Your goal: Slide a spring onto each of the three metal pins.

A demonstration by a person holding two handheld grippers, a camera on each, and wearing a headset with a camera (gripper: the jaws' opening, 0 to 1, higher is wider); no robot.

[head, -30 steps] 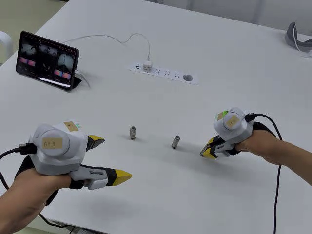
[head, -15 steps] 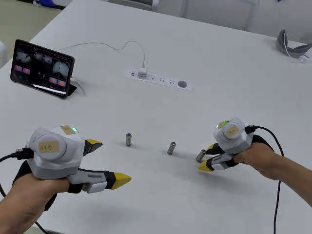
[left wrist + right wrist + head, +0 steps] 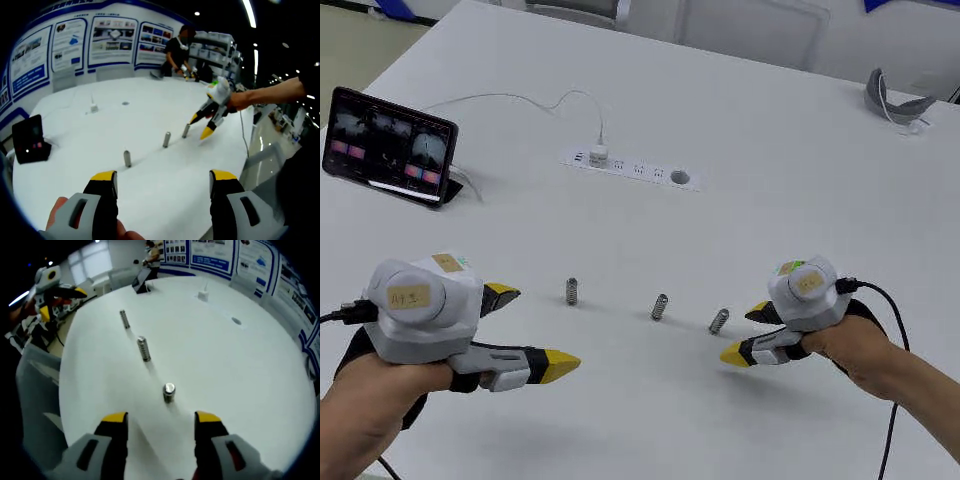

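On white table (image 3: 770,200) | third pin (image 3: 719,321) now stands free | right tongs (image 3: 746,333) opened, drawn back | left tongs (image 3: 538,328) open

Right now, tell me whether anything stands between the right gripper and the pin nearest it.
Nothing visible does: only bare table lies between the open right gripper and the nearest pin.

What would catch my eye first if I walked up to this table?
First, the two hand-held tools with bright yellow tips: the left tool and the right tool, both open, held near the front of the white table. Between them three little spring-clad pins stand in a row: left pin, middle pin, right pin. A lit tablet leans at the far left.
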